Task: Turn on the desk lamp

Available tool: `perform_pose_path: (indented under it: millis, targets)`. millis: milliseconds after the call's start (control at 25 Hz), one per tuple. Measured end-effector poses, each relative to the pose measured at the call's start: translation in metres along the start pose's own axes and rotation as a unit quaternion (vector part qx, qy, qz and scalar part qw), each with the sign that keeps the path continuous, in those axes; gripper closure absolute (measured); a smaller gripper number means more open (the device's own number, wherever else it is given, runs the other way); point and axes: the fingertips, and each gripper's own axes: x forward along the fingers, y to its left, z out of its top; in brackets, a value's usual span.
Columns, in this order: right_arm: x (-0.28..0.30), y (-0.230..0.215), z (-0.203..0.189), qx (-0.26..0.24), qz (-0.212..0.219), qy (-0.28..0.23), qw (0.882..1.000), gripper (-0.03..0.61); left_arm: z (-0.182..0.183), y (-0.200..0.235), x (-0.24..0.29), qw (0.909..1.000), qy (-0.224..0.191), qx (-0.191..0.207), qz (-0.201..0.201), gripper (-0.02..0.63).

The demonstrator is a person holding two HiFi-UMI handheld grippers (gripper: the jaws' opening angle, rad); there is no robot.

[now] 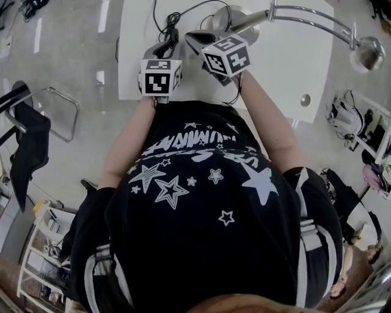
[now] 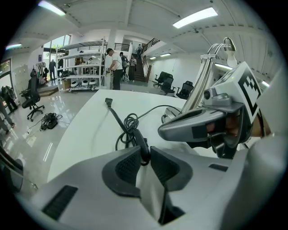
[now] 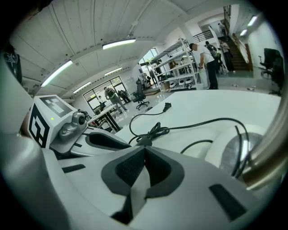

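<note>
**A:** What is pinched by the pads (image 2: 128, 167) of the left gripper (image 2: 145, 152)?

**B:** The black switch (image 2: 139, 138) on the lamp's cord (image 2: 129, 120) is squeezed between them, right at the tips.

**A:** And the right gripper (image 3: 145, 149)?

**B:** Its pads (image 3: 129, 168) are pressed together, and nothing is held there. It is kept just beside the left one, over the table.

**A:** Where is the cord laid?

**B:** It is laid in loops on the white table (image 1: 293, 67). From there it is led to the round lamp base (image 3: 243, 150).

**A:** Where is the desk lamp (image 1: 305, 13) found?

**B:** It is stood at the far side of the table, near the right gripper. Its shiny bent arm is stretched out to the right. The lamp head (image 1: 369, 54) is hung out past the table's edge.
</note>
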Motion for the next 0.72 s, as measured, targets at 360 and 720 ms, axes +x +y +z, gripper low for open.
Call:
perform_pose_path:
  millis: [360, 720]
  targets:
    - [0.019, 0.007, -0.004, -0.047, 0.019, 0.048, 0.998, 0.575, 0.001, -0.001, 0.0, 0.9997, 0.001, -0.014, -0.02, 0.535]
    - [0.027, 0.006, -0.006, -0.032, 0.028, 0.06, 0.997, 0.575, 0.0, 0.001, 0.002, 0.9991, 0.003, -0.022, -0.036, 0.537]
